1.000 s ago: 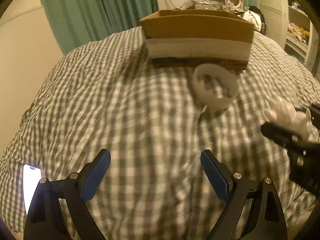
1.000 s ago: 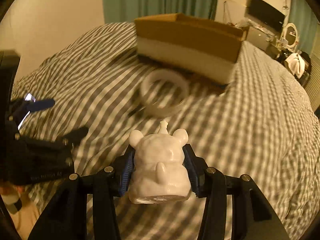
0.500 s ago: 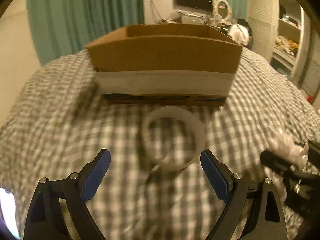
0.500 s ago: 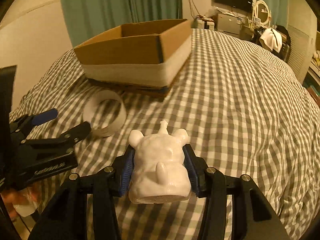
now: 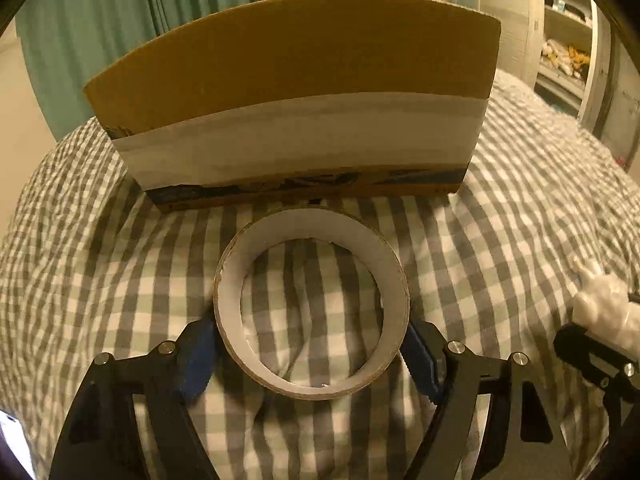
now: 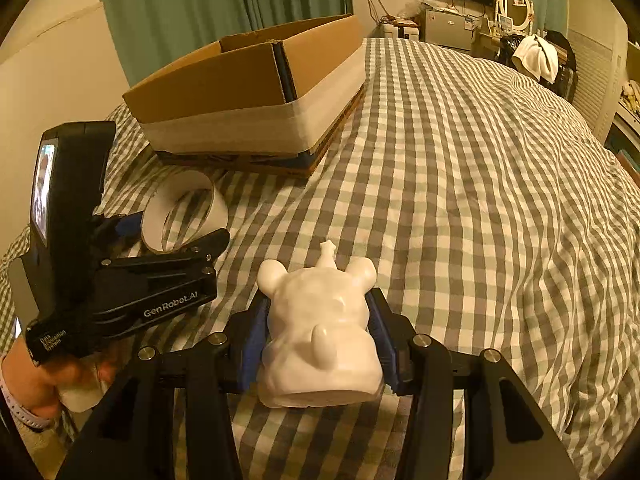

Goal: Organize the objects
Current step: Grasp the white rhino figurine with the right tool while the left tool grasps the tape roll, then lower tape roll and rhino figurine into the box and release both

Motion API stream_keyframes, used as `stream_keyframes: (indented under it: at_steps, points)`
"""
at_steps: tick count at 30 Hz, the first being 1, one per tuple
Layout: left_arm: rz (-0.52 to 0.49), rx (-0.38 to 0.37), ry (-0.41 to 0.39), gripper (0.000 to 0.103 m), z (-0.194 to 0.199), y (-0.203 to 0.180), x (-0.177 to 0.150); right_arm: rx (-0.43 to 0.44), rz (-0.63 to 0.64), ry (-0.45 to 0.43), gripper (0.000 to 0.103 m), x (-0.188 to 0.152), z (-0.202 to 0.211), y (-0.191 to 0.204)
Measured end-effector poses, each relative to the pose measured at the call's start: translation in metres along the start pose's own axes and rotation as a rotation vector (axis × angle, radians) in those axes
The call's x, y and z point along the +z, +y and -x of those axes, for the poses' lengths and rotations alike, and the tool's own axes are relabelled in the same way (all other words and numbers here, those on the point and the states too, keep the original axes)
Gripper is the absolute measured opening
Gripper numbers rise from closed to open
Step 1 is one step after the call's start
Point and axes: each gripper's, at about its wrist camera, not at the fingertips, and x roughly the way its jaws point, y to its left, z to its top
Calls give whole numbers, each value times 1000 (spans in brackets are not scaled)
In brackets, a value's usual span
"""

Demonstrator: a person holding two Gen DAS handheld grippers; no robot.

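Observation:
A tape roll (image 5: 312,308) lies on the checked bed cover just in front of a cardboard box (image 5: 296,96). My left gripper (image 5: 312,352) is open, its blue pads at either side of the roll; whether they touch it I cannot tell. In the right wrist view the roll (image 6: 184,210) sits between the left gripper's fingers (image 6: 208,240), with the open box (image 6: 256,92) behind. My right gripper (image 6: 318,340) is shut on a white animal figurine (image 6: 320,328) and holds it above the cover. The figurine also shows at the right edge of the left wrist view (image 5: 600,312).
The checked bed cover (image 6: 480,200) stretches wide to the right of the box. Green curtains (image 6: 224,4) hang behind the box. A dresser with a mirror and TV (image 6: 456,4) stands at the far end. Shelves (image 5: 568,40) stand at the right.
My left gripper has moved forward to the tape roll, which now sits between its fingers. The box looms closer. My right gripper still holds the figurine and has turned a little right.

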Motion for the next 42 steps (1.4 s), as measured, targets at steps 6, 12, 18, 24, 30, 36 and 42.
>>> stream_keyframes:
  at_steps: [6,12,18,24,30,36,42]
  points:
    - [28,-4,-10,80,28,7,3,1,-7,-19,47,7,10,4]
    - [46,7,-43,80,74,17,12,22,-24,-81,47,26,42,9]
    - [113,-7,-113,80,123,29,29,31,-9,-156,47,55,85,19]
    - [114,-23,-158,80,153,50,63,33,30,-201,47,90,120,33]
    - [93,11,-184,80,153,73,98,39,71,-220,47,135,127,43]
    - [103,24,-221,80,140,90,148,80,59,-244,47,191,117,48]
    - [114,33,-275,80,119,106,188,106,37,-216,47,239,85,51]
